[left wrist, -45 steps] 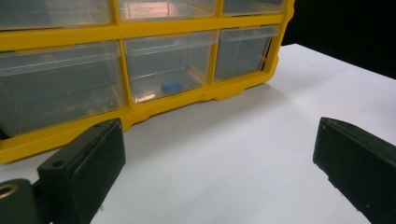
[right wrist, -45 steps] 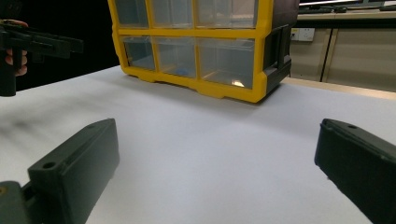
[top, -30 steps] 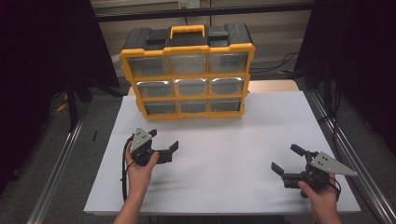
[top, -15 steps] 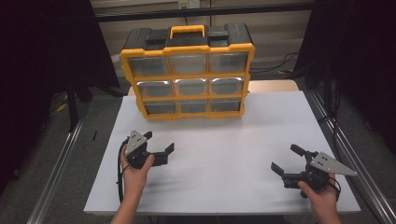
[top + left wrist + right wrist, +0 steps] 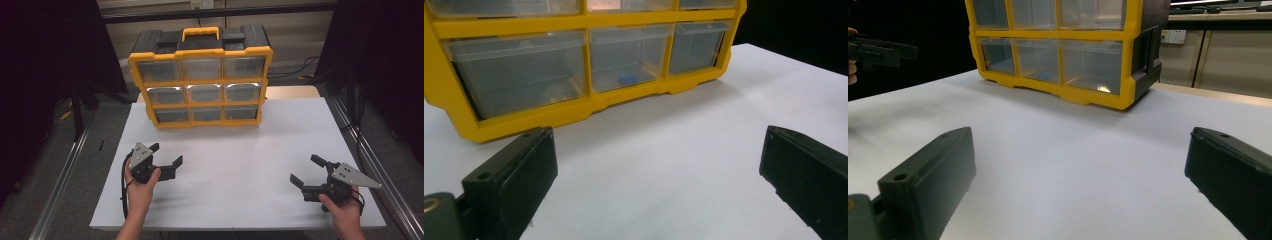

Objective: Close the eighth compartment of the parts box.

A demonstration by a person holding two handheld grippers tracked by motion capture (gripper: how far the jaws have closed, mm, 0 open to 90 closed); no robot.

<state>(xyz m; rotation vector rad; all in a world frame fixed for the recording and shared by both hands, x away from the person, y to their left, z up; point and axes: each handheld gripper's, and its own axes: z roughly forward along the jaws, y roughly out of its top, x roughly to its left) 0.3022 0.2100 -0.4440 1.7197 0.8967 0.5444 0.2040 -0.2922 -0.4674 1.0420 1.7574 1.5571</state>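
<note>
Yellow box of little drawers (image 5: pixel 201 82) standing at the far side of the white table (image 5: pixel 240 165), well apart from both tools. Left gripper (image 5: pixel 164 156) wide, holding nothing, aimed at bottom drawers. Right gripper (image 5: pixel 308 170) wide too, holding nothing, low over the table

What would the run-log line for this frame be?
left gripper: open, empty, over table | right gripper: open, empty | organizer: upright, drawers shut | blue item: bottom middle drawer
</note>
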